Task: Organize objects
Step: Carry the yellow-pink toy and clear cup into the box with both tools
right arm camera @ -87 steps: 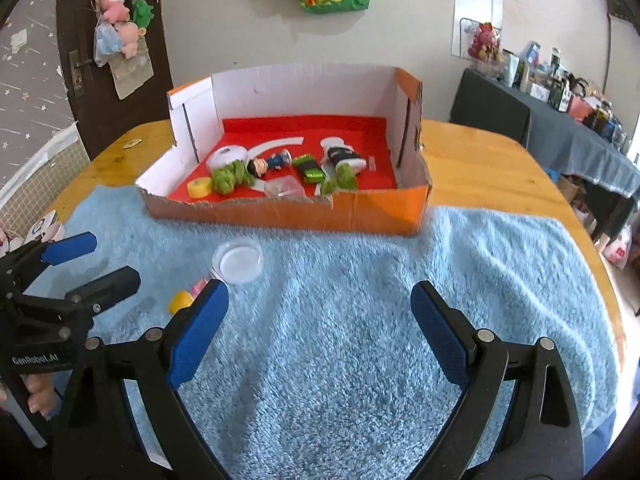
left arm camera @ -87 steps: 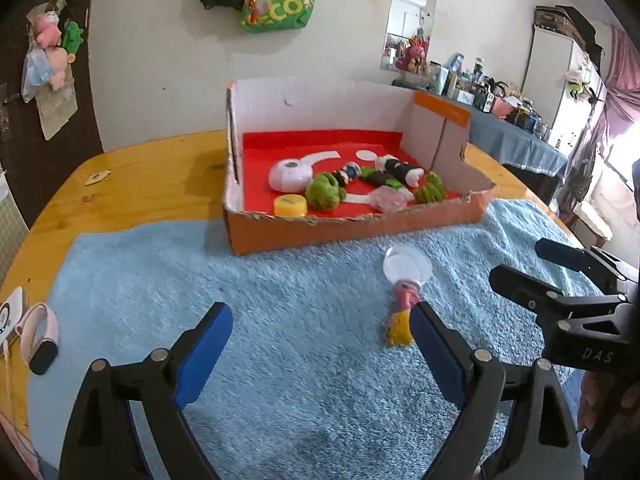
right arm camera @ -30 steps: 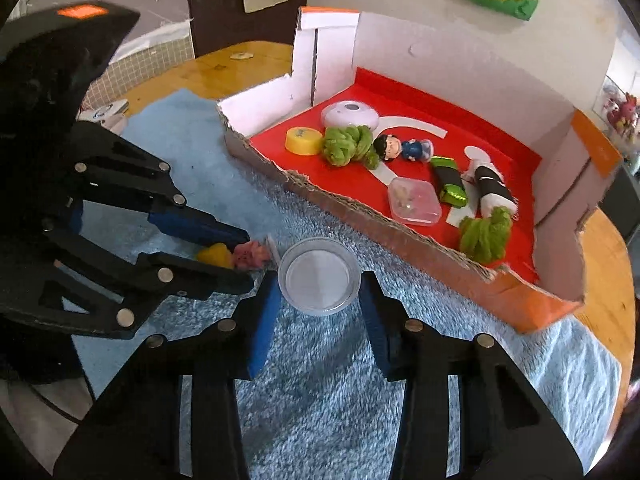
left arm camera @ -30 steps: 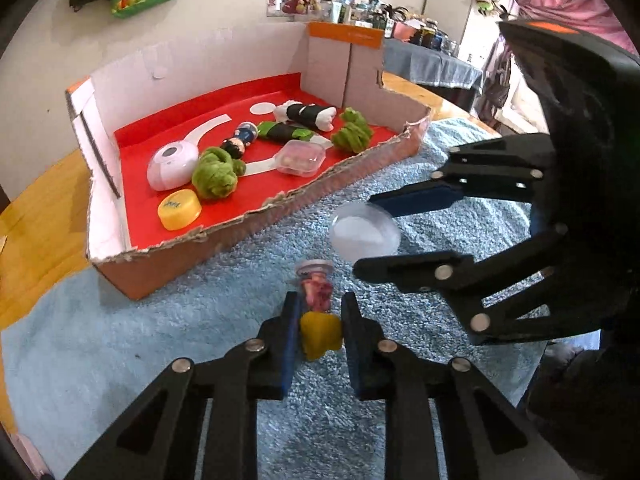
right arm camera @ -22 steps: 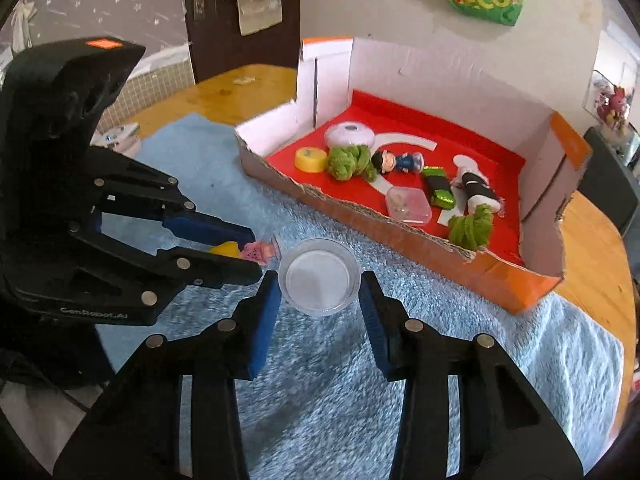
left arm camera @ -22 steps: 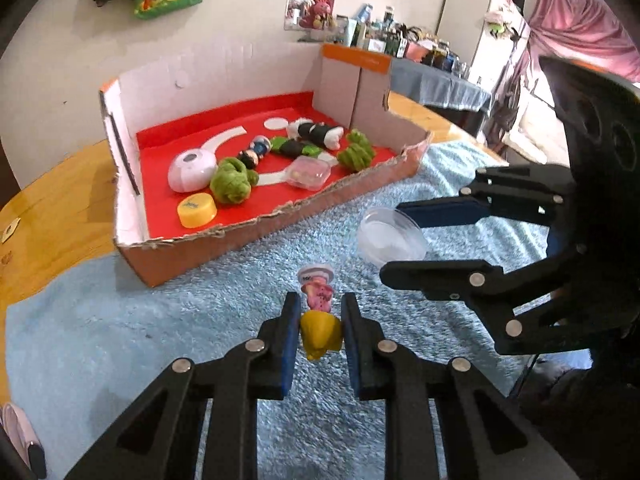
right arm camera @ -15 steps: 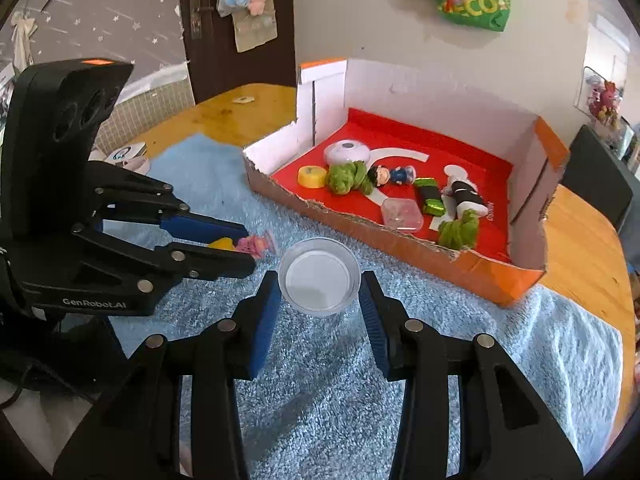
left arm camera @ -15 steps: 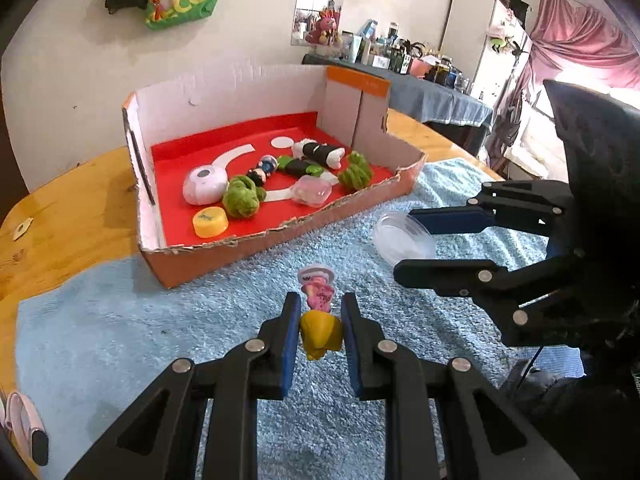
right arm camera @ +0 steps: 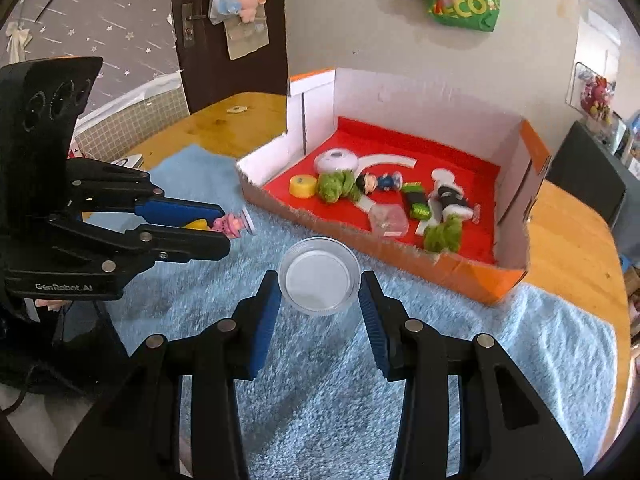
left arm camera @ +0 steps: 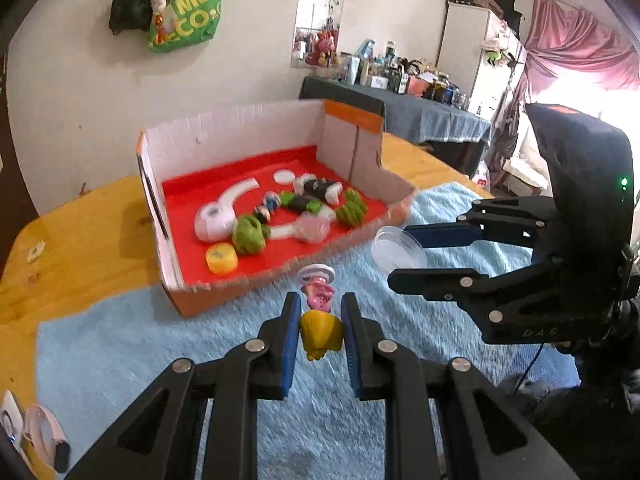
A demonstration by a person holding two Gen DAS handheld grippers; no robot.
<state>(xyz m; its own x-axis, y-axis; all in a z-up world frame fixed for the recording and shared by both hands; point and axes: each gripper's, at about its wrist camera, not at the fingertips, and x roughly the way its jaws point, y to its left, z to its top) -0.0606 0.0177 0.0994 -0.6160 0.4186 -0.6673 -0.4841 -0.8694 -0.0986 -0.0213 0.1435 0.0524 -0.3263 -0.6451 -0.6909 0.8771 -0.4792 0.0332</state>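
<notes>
Fluffy blue towel [left arm camera: 200,344] covers most of a wooden table [left arm camera: 80,232], and on it sits an open cardboard box [right arm camera: 516,276] with white inner walls and a red floor. Just before its torn front edge, both grippers hang above the towel. The left gripper [left arm camera: 318,330] is clenched on a small toy figure [left arm camera: 320,320]: the blue pads pinch its yellow base, while the pink body and flat white cap stick out ahead of the fingertips, towards the box. The right gripper [right arm camera: 318,300] grasps a shallow round dish [right arm camera: 319,277] of clear plastic by its rim, its open face turned to the camera. In the left view the dish rides just right of the figure, apart from it. Inside the box lie a yellow disc [right arm camera: 303,186], two green knitted-looking lumps [right arm camera: 334,186], a white rounded gadget [right arm camera: 336,159], a dark-haired doll [right arm camera: 376,182], and a clear square case [right arm camera: 388,219] whose contents are too blurred to tell.
</notes>
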